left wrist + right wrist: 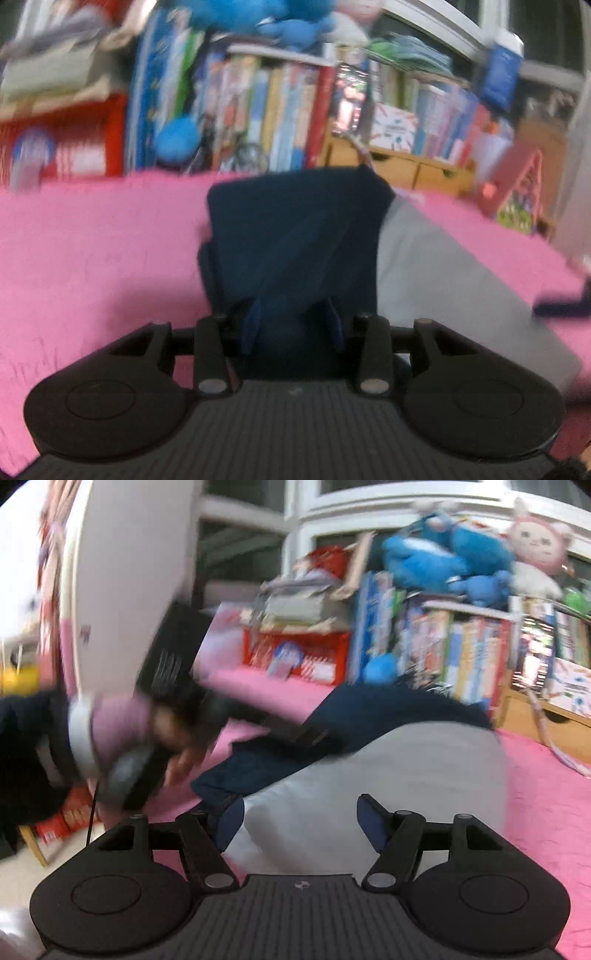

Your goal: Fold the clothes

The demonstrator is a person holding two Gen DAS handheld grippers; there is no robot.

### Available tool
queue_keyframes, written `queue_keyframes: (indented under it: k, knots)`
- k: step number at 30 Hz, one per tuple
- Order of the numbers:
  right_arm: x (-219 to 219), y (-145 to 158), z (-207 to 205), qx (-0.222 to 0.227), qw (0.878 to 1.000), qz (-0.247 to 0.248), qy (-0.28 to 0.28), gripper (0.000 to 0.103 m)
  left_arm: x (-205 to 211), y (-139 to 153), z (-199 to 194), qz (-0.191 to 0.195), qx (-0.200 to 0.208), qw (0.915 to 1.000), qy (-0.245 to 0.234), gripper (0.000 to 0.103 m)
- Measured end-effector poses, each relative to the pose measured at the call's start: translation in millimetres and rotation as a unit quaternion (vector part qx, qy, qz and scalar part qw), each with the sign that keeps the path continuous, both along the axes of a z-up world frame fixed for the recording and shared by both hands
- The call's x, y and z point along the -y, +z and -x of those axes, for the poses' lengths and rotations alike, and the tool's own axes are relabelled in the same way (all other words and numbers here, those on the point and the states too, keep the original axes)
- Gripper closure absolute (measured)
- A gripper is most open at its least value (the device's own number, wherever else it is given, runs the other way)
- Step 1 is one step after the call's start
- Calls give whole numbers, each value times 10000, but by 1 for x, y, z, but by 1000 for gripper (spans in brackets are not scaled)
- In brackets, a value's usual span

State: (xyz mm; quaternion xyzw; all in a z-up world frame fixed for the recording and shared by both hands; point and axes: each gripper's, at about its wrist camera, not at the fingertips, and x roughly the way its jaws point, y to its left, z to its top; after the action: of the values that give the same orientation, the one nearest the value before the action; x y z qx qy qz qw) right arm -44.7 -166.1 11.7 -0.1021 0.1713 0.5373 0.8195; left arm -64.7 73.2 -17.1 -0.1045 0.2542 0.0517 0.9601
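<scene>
— Pink bed cover (92,240), books behind. Where's the navy garment (295,236)?
— Pinched in the left gripper (293,325), lifted over the grey cloth (388,775).
— Right gripper (301,823)?
— Spread wide, empty. Folding looks midway.

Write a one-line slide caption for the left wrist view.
Left gripper shut on navy cloth, lifting it above a pink blanket beside a grey cloth.
</scene>
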Motion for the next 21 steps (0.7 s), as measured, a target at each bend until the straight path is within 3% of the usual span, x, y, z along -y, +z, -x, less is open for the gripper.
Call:
queue_keyframes:
  k: [1, 4, 5, 9, 10, 13, 15, 19, 21]
  knots:
    - [6, 4, -16, -35, 9998, -91, -160, 23, -4, -1, 4, 127, 16, 9999, 39, 65]
    - [14, 10, -73, -150, 9965, -196, -793, 21, -13, 2, 12, 289, -47, 9995, 106, 62]
    - [14, 7, -96, -282, 9942, -189, -1017, 21, -18, 7, 14, 246, -133, 9995, 170, 55]
    - [19, -1, -183, -1409, 9791, -564, -1355, 21, -38, 34, 9, -450, -397, 9959, 671, 52]
    - [19, -5, -199, -1684, 9735, -652, -1403, 22, -42, 44, 5, -433, -367, 9958, 713, 52]
    - [6, -19, -229, -2135, 9645, -827, -1316, 23, -42, 81, -32, 288, -131, 9994, 132, 49]
    - [-6, -30, -237, -2328, 9613, -888, -1179, 22, -35, 98, -65, 796, -124, 9960, -390, 42]
    - [-10, -44, -229, -2485, 9587, -913, -1043, 22, -1, 89, -147, 898, -702, 9903, -801, 42]
    - [-11, -46, -228, -2522, 9585, -882, -997, 22, 5, 78, -186, 1093, -1094, 9852, -734, 42]
